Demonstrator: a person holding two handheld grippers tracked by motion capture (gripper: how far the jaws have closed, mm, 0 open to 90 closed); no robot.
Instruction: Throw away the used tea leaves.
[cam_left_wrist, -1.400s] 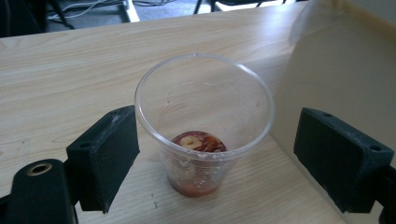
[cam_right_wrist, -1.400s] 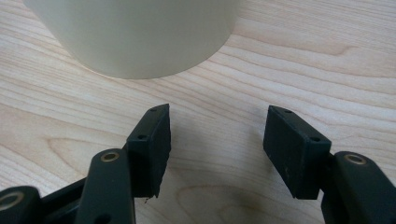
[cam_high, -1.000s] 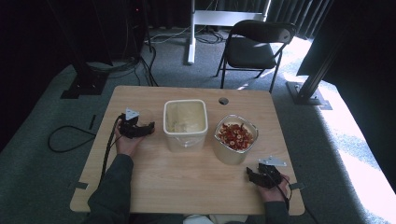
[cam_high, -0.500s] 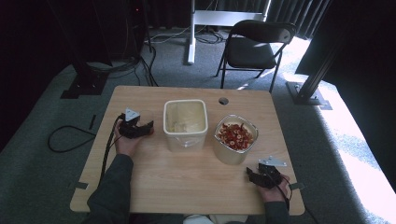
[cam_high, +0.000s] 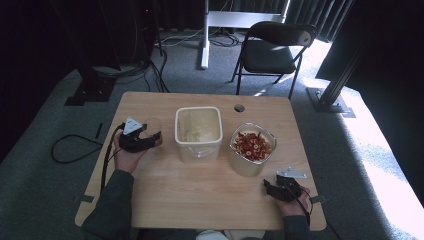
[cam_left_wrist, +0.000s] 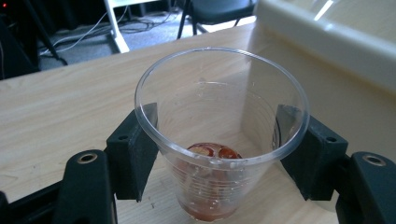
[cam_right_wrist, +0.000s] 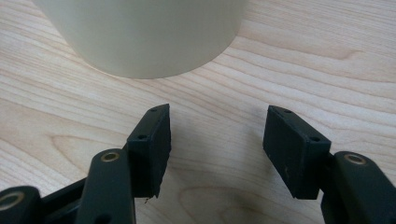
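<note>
A clear plastic cup (cam_left_wrist: 224, 186) with a few red pieces and red juice at its bottom sits between the jaws of my left gripper (cam_left_wrist: 219, 140). Both pads press on its sides, and the jaws have just been closing on it. From above, the left gripper (cam_high: 152, 137) and the cup (cam_high: 151, 127) are at the table's left, beside the square cream tub (cam_high: 198, 145). My right gripper (cam_high: 267, 187) rests near the front right edge, open with nothing between its jaws. The right gripper (cam_right_wrist: 217, 144) points at the base of the round container (cam_right_wrist: 140, 32).
The round container (cam_high: 245, 165) holds several red and pale pieces. The square tub's rim (cam_left_wrist: 327, 37) stands close to the right of the cup. A cable hole (cam_high: 239, 107) is in the wooden table (cam_high: 200, 195). A black chair (cam_high: 272, 50) stands beyond the table.
My left gripper has risen slightly with the cup between its jaws. The right gripper has kept still.
</note>
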